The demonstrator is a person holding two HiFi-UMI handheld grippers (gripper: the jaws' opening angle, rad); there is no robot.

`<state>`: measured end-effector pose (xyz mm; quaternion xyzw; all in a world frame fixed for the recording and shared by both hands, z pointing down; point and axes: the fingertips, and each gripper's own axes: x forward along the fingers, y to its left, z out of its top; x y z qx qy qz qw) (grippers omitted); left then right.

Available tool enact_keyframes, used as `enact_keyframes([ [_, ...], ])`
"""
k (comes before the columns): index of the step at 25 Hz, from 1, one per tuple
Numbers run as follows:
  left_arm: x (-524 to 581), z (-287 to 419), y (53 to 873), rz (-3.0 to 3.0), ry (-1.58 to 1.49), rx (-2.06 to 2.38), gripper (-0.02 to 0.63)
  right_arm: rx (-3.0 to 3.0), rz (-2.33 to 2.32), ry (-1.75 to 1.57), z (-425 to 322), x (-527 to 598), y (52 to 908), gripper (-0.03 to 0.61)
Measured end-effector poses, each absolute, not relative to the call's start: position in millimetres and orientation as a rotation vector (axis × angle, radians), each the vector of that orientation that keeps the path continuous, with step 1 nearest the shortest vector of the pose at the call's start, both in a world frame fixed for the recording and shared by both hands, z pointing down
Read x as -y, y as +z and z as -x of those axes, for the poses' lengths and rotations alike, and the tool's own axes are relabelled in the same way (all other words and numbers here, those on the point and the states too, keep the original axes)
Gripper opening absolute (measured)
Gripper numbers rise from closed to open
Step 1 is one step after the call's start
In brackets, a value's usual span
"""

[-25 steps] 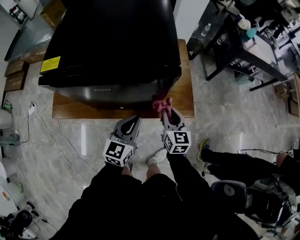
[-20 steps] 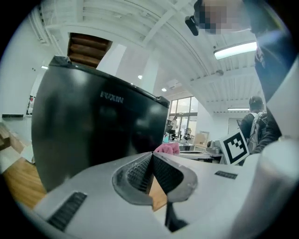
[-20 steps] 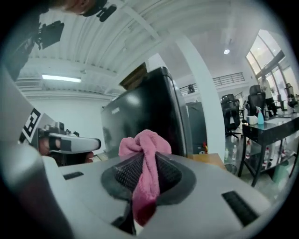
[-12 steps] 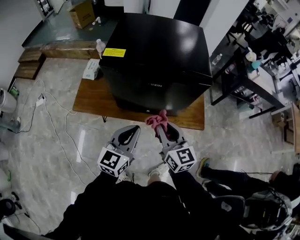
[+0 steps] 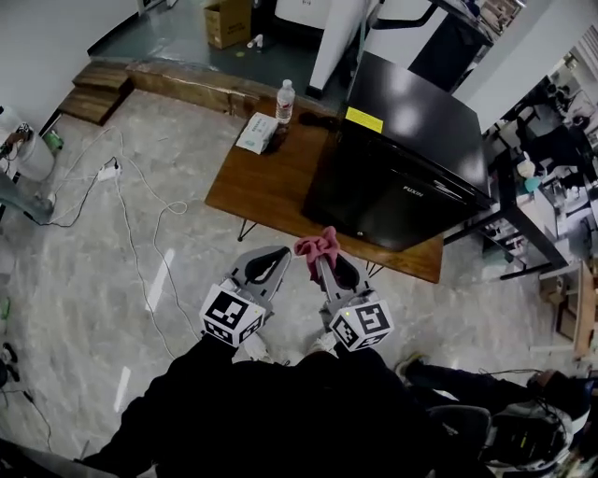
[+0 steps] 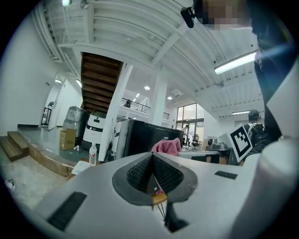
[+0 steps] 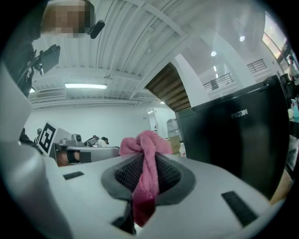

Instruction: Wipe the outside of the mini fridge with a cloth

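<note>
A black mini fridge (image 5: 402, 173) stands on a low wooden table (image 5: 271, 187) in the head view; it shows too in the right gripper view as the mini fridge (image 7: 233, 135) and in the left gripper view as the mini fridge (image 6: 145, 137). My right gripper (image 5: 322, 261) is shut on a pink cloth (image 5: 318, 245), held just short of the fridge's front lower corner. The cloth (image 7: 145, 172) bunches out between the jaws. My left gripper (image 5: 271, 264) is beside it, shut with nothing held; the pink cloth (image 6: 167, 145) pokes up behind its jaws.
On the table's far left end lie a water bottle (image 5: 285, 101) and a tissue pack (image 5: 255, 133). Cables (image 5: 121, 215) trail over the marble floor. A cardboard box (image 5: 227, 21) sits at the back. Dark desks (image 5: 528, 201) stand to the right. A seated person's legs (image 5: 467, 383) are at lower right.
The view has swung left, so the fridge and table now sit up and to the right. Both grippers have kept their grip and their place side by side.
</note>
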<state>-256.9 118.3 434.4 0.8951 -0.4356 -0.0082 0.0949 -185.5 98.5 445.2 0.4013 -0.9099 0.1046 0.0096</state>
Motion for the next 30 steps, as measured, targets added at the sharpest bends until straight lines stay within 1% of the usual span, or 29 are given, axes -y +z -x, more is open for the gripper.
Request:
enact_keyframes([
  [4,-116.0,286.8,425.4,-2.663,-0.037,1.320,0.005,2.868,-1.184,0.275,216.9,-97.4,433.0,0.069],
  [10,-89.5,314.2,422.8,-2.673,-0.069,1.352,0.005,2.908,-1.191,0.318,240.1,-73.1,431.7,0.069],
  [18,-6.2,341.0,404.2,-2.681,-0.071,1.395,0.005,2.986,-1.260,0.324,275.7,0.8,408.0,0.071],
  [26,65.4,357.9,391.3,-2.690,-0.035,1.439,0.006,3.032,-1.269,0.349,291.5,68.6,401.5,0.069],
  [30,98.6,364.9,388.0,-2.683,-0.022,1.454,0.006,3.044,-1.266,0.418,302.0,104.6,398.1,0.069],
])
